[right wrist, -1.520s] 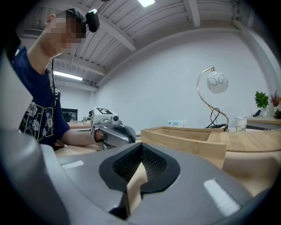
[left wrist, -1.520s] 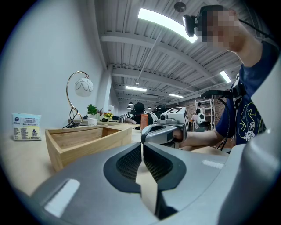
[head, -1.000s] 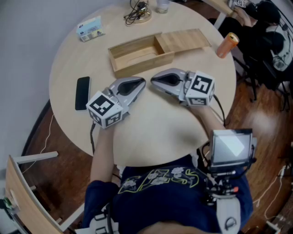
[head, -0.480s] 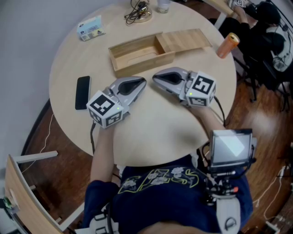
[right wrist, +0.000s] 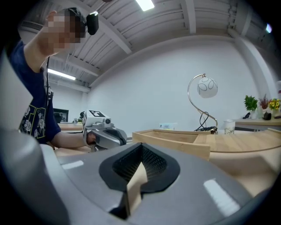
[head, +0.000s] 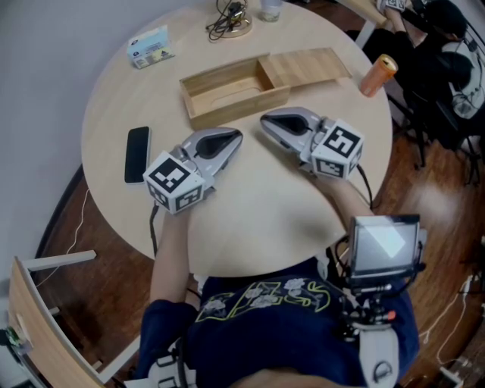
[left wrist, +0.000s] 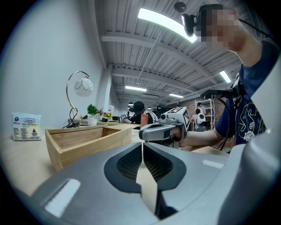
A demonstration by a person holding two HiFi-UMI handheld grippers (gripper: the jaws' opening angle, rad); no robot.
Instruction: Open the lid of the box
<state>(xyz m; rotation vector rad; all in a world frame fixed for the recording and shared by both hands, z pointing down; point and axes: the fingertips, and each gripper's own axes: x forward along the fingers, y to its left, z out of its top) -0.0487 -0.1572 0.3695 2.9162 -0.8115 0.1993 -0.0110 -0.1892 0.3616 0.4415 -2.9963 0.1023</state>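
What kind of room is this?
Probably a shared office or lab: strip lights on a bare ceiling, another person working farther off, and a desk lamp on this round table.

Glass cropped by top edge

My head view looks steeply down on the round table, with the wooden box at upper middle. Both gripper views sit low and close over it and share that box: left-centre in the left one, right-centre in the right.
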